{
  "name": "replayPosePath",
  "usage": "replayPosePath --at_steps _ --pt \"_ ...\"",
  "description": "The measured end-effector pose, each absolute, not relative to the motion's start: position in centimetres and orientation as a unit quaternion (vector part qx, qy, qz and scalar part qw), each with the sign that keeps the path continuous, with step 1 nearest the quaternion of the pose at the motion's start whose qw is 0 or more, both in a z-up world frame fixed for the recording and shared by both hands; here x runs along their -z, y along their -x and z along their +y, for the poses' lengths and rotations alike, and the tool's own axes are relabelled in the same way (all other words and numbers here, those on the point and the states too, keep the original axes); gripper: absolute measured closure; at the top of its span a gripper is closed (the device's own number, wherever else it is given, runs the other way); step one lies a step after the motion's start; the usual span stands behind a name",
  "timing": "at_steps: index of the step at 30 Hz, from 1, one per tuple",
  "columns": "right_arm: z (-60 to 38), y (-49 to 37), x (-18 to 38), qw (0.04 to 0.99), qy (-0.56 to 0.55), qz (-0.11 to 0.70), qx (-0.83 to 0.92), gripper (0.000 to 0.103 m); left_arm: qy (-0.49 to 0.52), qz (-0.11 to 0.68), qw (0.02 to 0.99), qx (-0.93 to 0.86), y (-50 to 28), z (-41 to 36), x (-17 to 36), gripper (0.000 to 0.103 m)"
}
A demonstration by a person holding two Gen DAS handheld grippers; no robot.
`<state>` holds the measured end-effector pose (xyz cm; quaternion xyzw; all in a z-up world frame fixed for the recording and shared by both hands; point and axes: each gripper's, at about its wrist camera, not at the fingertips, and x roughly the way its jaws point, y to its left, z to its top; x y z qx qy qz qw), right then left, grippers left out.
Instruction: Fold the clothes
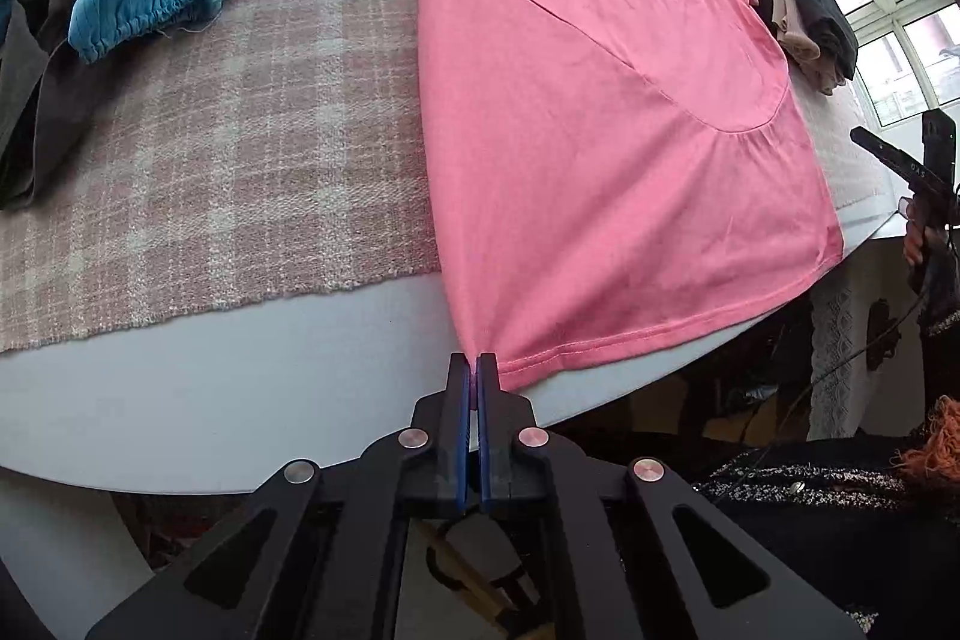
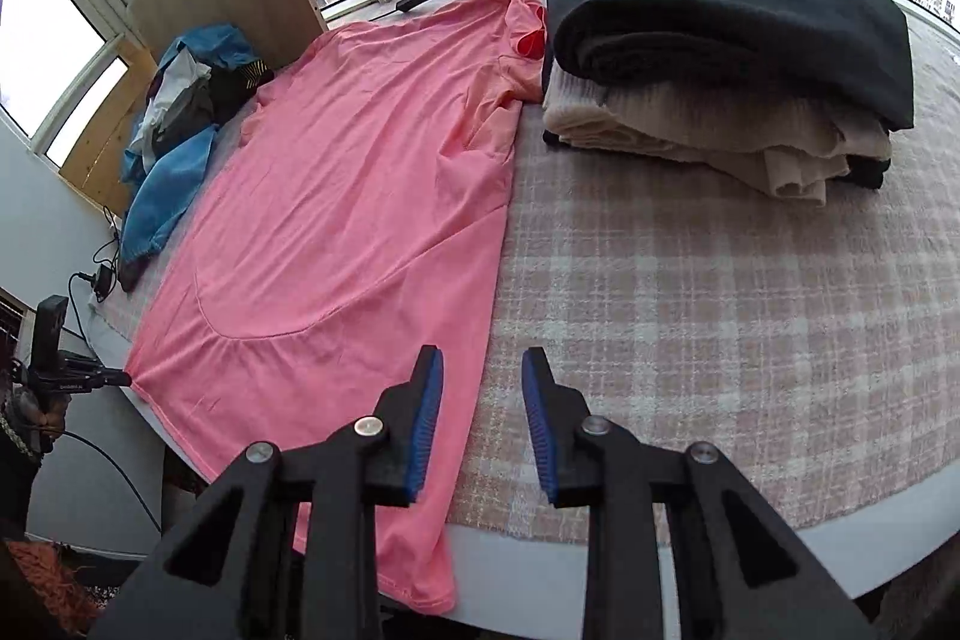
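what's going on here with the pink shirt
A person with a gripper in each hand is folding laundry. The pink shirt lies flat on the checked cloth. The left gripper is shut on a hem corner; the right gripper hovers open over the other side. A folded stack sits nearby.

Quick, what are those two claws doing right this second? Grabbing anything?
Left claw: shut, pinching the hem corner of the pink T-shirt.
Right claw: open, holding nothing, hovering over the shirt's other bottom corner.
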<state>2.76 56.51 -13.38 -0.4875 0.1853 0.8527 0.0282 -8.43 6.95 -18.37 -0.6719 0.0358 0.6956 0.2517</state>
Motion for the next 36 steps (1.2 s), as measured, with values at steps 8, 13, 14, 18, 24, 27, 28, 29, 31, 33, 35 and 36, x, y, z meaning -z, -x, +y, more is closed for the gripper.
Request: replayPosePath --at_steps 8,13,14,18,24,27,28,29,31,33,35,36 --pt "56.9 11.9 15.4 0.06 0.498 0.156 -0.851 0.076 0.688 0.044 0.241 -0.683 8.5 7.1 18.7 0.102" --pt "57.7 17.3 17.8 0.088 0.534 0.155 -0.827 0.072 0.691 0.044 0.241 -0.68 8.2 7.4 19.2 0.102" --pt "58.1 17.4 17.9 0.089 0.532 0.169 -0.825 0.072 0.692 0.042 0.242 -0.679 8.2 7.4 19.3 0.102" --pt "58.5 17.4 17.8 0.09 0.529 0.196 -0.821 0.085 0.695 0.038 0.241 -0.676 8.2 7.3 19.9 0.102" --pt "58.3 17.1 17.2 0.09 0.526 0.22 -0.816 0.101 0.697 0.028 0.243 -0.673 8.2 7.2 20.3 0.102" --pt "58.3 16.9 16.9 0.089 0.525 0.231 -0.814 0.094 0.698 0.032 0.243 -0.673 8.3 7.3 20.2 0.102" --pt "58.2 16.8 16.8 0.089 0.525 0.235 -0.813 0.09 0.698 0.033 0.243 -0.673 8.3 7.4 20.3 0.102" --pt "58.2 16.8 16.7 0.089 0.524 0.239 -0.812 0.089 0.698 0.033 0.244 -0.672 8.2 7.5 20.3 0.102" --pt "57.9 17.2 16.8 0.098 0.522 0.232 -0.815 0.087 0.698 0.03 0.245 -0.672 8.1 7.7 20.4 0.102" --pt "57.6 17.6 16.9 0.106 0.52 0.224 -0.817 0.087 0.697 0.028 0.247 -0.673 7.9 7.8 20.5 0.102" --pt "57.3 18.0 17.1 0.115 0.518 0.216 -0.82 0.099 0.695 0.028 0.247 -0.674 7.9 7.7 20.4 0.102" --pt "57.1 18.2 17.2 0.119 0.517 0.212 -0.821 0.102 0.695 0.028 0.247 -0.675 7.8 7.7 20.5 0.102"
